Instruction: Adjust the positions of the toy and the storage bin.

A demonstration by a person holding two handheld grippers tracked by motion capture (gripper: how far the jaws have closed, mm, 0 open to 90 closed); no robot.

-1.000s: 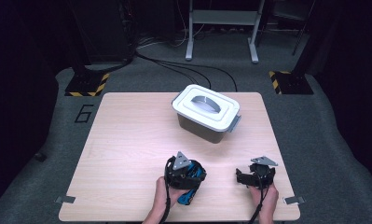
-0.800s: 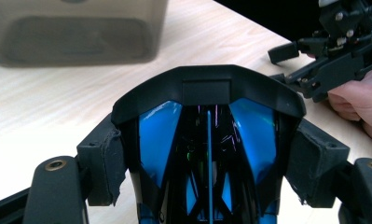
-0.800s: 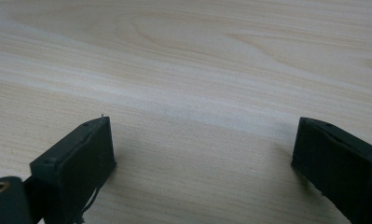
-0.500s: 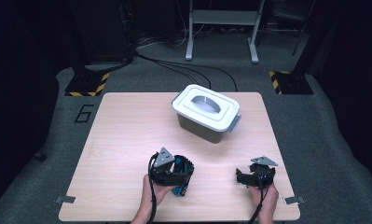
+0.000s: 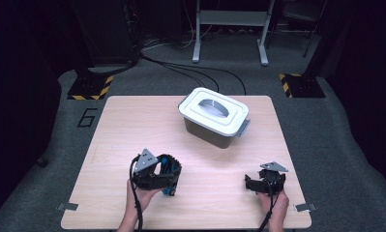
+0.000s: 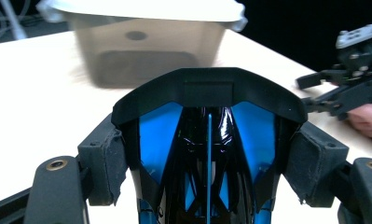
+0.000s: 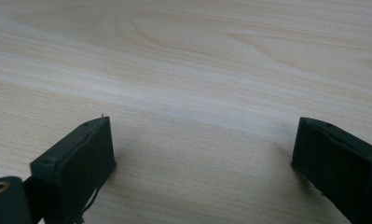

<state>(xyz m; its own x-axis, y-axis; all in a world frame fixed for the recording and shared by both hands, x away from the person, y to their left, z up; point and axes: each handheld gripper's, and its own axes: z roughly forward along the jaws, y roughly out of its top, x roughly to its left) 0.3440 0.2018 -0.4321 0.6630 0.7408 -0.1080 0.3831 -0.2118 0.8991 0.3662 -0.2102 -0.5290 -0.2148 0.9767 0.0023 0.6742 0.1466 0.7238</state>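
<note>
Blue and black object (image 6: 207, 140): held between the jaws of the left gripper; glossy black body with bright blue panels and a matt black curved front edge; seen in the high view (image 5: 169, 169) above the near left part of the table, well apart from the box.
Left gripper (image 5: 167, 175): closed on the blue and black object, a pad (image 6: 106, 161) pressed against each flank; carried in the person's left hand (image 5: 143, 195); a grey three-cornered plate is borne on top.
Right gripper (image 5: 251, 182): jaws spread wide with nothing between them; bare wood grain is seen between the two black pads (image 7: 88, 154) in the right gripper view (image 7: 202, 158); held low over the near right part of the table in the right hand (image 5: 273, 203).
Box (image 5: 215, 123): grey, rectangular, covered by a white lid (image 5: 214, 110) with a recessed oval handle; set on the far middle of the table; blurred in the left gripper view (image 6: 146, 46), directly ahead of the held object.
Table (image 5: 123, 130): pale wood-grain top.
Floor (image 5: 326, 125): grey carpet, with a "6" marked beside the table's left edge.
</note>
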